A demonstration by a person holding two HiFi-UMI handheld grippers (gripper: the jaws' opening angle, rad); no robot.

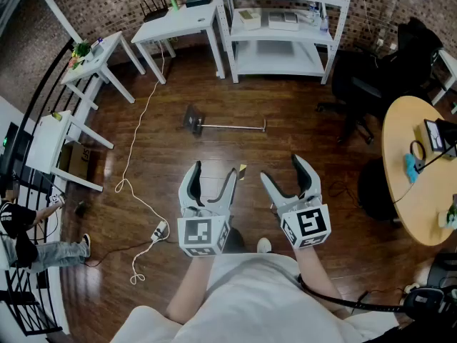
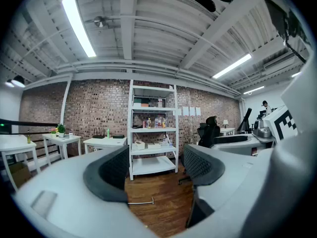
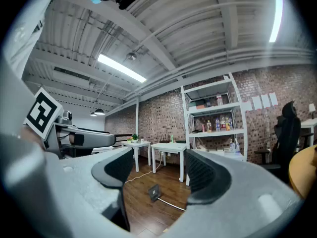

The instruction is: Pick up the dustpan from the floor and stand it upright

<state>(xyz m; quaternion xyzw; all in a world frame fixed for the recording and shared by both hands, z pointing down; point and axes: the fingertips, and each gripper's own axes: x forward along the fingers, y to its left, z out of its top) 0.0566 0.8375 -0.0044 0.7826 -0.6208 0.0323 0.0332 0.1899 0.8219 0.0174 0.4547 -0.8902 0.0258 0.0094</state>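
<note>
The dustpan (image 1: 193,118) lies flat on the wooden floor, its dark pan at the left and its long thin handle (image 1: 232,127) stretching right. It lies some way ahead of both grippers. My left gripper (image 1: 214,172) is held level and open, nothing between its fingers. My right gripper (image 1: 284,167) is level beside it, open and empty too. In the right gripper view the dustpan (image 3: 154,192) shows between the jaws, far off on the floor. In the left gripper view only the handle's end (image 2: 143,202) shows past the left jaw.
A white shelf unit (image 1: 282,20) stands behind the dustpan, white tables (image 1: 178,23) to its left. A white cable (image 1: 139,138) trails over the floor at left to a power strip (image 1: 158,231). Black office chairs (image 1: 371,84) and a round wooden table (image 1: 414,170) stand at right.
</note>
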